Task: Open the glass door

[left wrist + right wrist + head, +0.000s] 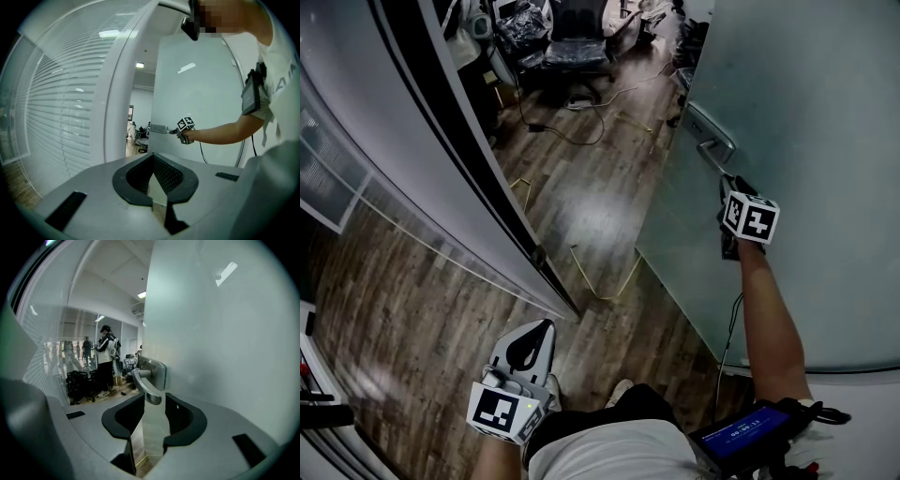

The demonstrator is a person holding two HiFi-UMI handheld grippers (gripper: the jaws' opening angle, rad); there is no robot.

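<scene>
Here we are clamping the right tool (154, 403), seemingly, on the handle (144, 386) to pull the glass door (220, 333); left tool (153, 157) is hanging closed, empty.

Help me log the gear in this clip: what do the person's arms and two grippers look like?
The left gripper and right gripper are pale grey shells with black ridged pads. Each bears a white cube with black square markers: left cube, right cube. A thin black cable runs by the short-sleeved right arm toward a strapped-on device with a blue screen. The shirt is white.
</scene>
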